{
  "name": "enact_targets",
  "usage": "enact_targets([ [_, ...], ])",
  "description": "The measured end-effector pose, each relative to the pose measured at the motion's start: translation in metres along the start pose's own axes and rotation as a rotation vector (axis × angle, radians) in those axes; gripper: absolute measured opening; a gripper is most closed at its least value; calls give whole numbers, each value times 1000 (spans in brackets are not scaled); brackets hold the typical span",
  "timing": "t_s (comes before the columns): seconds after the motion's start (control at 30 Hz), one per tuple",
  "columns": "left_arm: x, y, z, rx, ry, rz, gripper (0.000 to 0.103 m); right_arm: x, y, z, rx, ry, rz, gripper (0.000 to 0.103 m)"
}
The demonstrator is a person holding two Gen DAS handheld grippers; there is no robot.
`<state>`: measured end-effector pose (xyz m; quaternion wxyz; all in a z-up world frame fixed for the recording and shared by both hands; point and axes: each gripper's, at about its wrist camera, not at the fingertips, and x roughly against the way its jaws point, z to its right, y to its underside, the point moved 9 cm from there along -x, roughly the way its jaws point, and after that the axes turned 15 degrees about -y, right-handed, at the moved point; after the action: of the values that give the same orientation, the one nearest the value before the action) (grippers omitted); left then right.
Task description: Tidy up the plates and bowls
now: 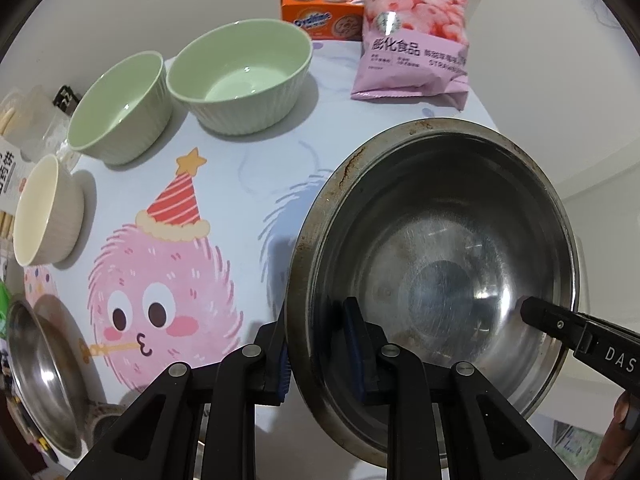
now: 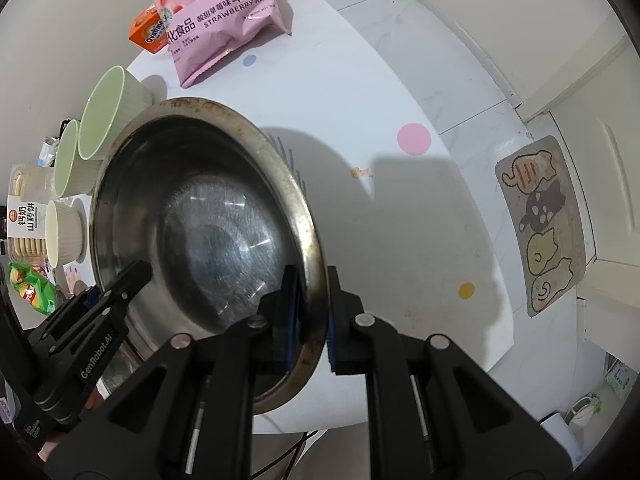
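Observation:
A large steel bowl (image 1: 440, 240) hangs tilted above the white cartoon-print table (image 1: 240, 200), gripped from two sides. My left gripper (image 1: 318, 356) is shut on its near left rim. My right gripper (image 2: 312, 312) is shut on the opposite rim of the same steel bowl (image 2: 208, 232). One finger of each gripper sits inside the bowl, the other outside. Two green ribbed bowls (image 1: 240, 76) (image 1: 116, 108) stand side by side at the back left. A cream bowl (image 1: 44, 212) stands at the left edge. A second steel dish (image 1: 40, 380) lies at the near left.
A pink strawberry-ring snack bag (image 1: 412, 40) and an orange Ovaltine box (image 1: 320, 12) stand at the back of the table. Biscuit packs (image 2: 24, 216) and a green chips bag (image 2: 32, 292) crowd the left edge. A cat-print mat (image 2: 544, 224) lies on the floor beyond the table's right edge.

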<state>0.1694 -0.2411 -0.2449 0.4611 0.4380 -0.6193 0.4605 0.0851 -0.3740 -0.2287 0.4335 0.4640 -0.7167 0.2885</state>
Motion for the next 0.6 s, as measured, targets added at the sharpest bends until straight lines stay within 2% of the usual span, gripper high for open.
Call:
enact_targets([
  [0.03,7,12,-7,3,-2,-1,22,-2,0,1,1,-1,-5,14],
  [0.13,7,18,-12,19,-6,-8,23,-8,-2,3,10,-4,-15,14],
  [0.43,-23,18,-9,49,-29,-51,23,-26,-2,9,33,-4,-33,15],
  [0.5,-27,14,-9,48,-43,-42,30,-31,0,12,32,-9,-48,17],
  [0.53,-29,14,-9,45,-52,-43,33,-33,0,11,34,-19,-52,24],
  [0.57,-29,12,-9,46,-54,-44,43,-33,0,10,39,-32,-51,42],
  [0.6,-30,13,-9,51,-56,-41,57,-32,0,9,42,-32,-44,54],
])
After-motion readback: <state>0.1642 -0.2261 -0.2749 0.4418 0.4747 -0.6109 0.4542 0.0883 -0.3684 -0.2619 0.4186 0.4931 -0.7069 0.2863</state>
